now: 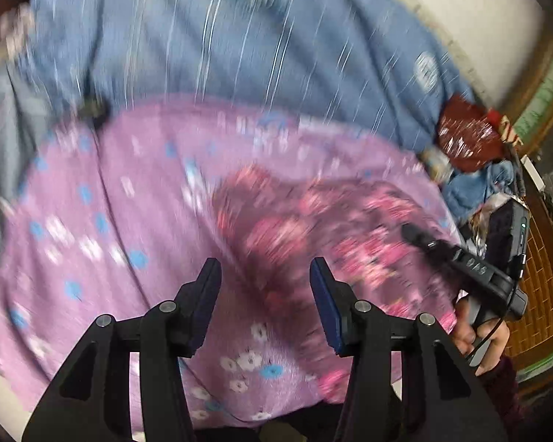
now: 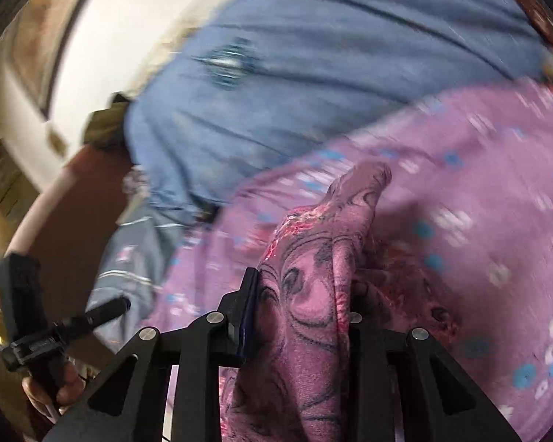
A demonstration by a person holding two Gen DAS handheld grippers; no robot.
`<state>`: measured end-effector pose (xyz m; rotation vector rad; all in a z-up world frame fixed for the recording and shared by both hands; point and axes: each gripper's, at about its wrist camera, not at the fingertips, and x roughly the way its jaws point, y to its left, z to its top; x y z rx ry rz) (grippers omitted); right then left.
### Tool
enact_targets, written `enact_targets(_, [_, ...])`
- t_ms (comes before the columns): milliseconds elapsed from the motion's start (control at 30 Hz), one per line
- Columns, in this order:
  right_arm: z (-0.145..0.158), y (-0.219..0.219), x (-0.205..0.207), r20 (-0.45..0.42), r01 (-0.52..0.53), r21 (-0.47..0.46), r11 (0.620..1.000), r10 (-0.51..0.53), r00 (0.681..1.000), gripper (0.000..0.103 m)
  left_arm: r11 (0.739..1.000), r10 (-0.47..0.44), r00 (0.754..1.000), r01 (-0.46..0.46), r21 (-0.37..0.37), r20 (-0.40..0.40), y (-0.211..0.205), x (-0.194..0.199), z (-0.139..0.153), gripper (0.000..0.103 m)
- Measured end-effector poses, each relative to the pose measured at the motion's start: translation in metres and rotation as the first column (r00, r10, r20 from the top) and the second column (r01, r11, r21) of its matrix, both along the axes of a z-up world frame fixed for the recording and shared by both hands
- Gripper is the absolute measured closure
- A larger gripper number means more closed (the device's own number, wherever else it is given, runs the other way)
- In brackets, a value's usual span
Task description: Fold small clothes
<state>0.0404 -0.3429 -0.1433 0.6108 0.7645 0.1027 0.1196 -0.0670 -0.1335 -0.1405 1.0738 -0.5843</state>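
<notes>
Two hand-held grippers work a small pink patterned garment (image 2: 306, 294) over a lilac floral sheet (image 1: 103, 199).

The right hand-held gripper (image 2: 298, 305) is clamped on a bunched fold of the garment. The left hand-held gripper (image 1: 265, 294) hovers above the sheet, jaws apart, nothing between them. A blue blanket (image 1: 202, 37) lies beyond.

Two grippers (image 1: 265, 269) (image 2: 302, 287), one floral garment (image 2: 313, 294), two bedsheets (image 1: 110, 191) (image 1: 202, 37).
</notes>
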Motion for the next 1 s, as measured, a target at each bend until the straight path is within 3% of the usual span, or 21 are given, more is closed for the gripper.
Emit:
enact_targets(133, [-0.041, -0.053, -0.028, -0.044, 0.098, 0.072, 0.993, -0.095, 0.994, 0.077, 0.996, -0.038, 0.989, 0.025, -0.084, -0.146, -0.022, 0.003, -0.05, 0.055])
enact_targets(233, [-0.057, -0.082, -0.046, -0.041, 0.137, 0.145, 0.98, -0.133, 0.99, 0.078, 0.991, -0.072, 0.98, 0.049, -0.126, -0.185, -0.045, -0.003, -0.063, 0.043])
enact_targets(367, [-0.062, -0.085, -0.045, -0.022, 0.08, 0.199, 0.977, -0.077, 0.997, 0.077, 0.984, -0.08, 0.973, 0.043, -0.172, -0.217, -0.063, 0.0, -0.069, 0.035])
enact_targets(400, [-0.062, -0.08, -0.041, -0.021, 0.052, 0.201, 0.978, -0.049, 0.999, 0.074, 0.985, -0.069, 0.973, 0.031, -0.17, -0.221, -0.065, 0.003, -0.069, 0.021])
enact_targets(433, [-0.063, -0.075, -0.035, -0.024, 0.024, 0.211, 0.977, -0.02, 1.0, 0.072, 0.987, -0.047, 0.975, 0.011, -0.161, -0.219, -0.063, 0.006, -0.069, 0.016])
enact_targets(567, [-0.078, -0.066, -0.019, -0.064, -0.016, 0.247, 0.969, 0.033, 0.997, 0.048, 0.988, -0.072, 0.96, 0.033, -0.148, -0.272, -0.069, 0.013, -0.086, 0.014])
enact_targets(667, [-0.099, -0.059, -0.01, -0.126, -0.007, 0.287, 0.958, 0.045, 0.991, 0.048, 0.987, -0.122, 0.938, 0.079, -0.141, -0.324, -0.077, 0.01, -0.101, 0.013])
enact_targets(733, [-0.102, -0.048, -0.009, -0.134, -0.026, 0.288, 0.957, 0.067, 0.989, 0.055, 0.981, -0.147, 0.943, 0.1, -0.168, -0.297, -0.08, 0.005, -0.098, 0.013])
enact_targets(800, [-0.09, -0.038, -0.011, -0.118, -0.046, 0.23, 0.972, 0.075, 0.99, 0.066, 0.971, -0.188, 0.947, 0.139, -0.195, -0.26, -0.083, 0.002, -0.09, 0.014])
enact_targets(900, [-0.063, -0.025, -0.013, -0.069, -0.095, 0.217, 0.971, 0.113, 0.991, 0.069, 0.94, -0.266, 0.942, 0.206, -0.273, -0.205, -0.084, -0.002, -0.067, 0.021])
enact_targets(1000, [-0.029, -0.005, -0.016, 0.001, -0.161, 0.189, 0.969, 0.163, 0.987, 0.07, 0.9, -0.329, 0.937, 0.271, -0.342, -0.122, -0.079, -0.007, -0.035, 0.021])
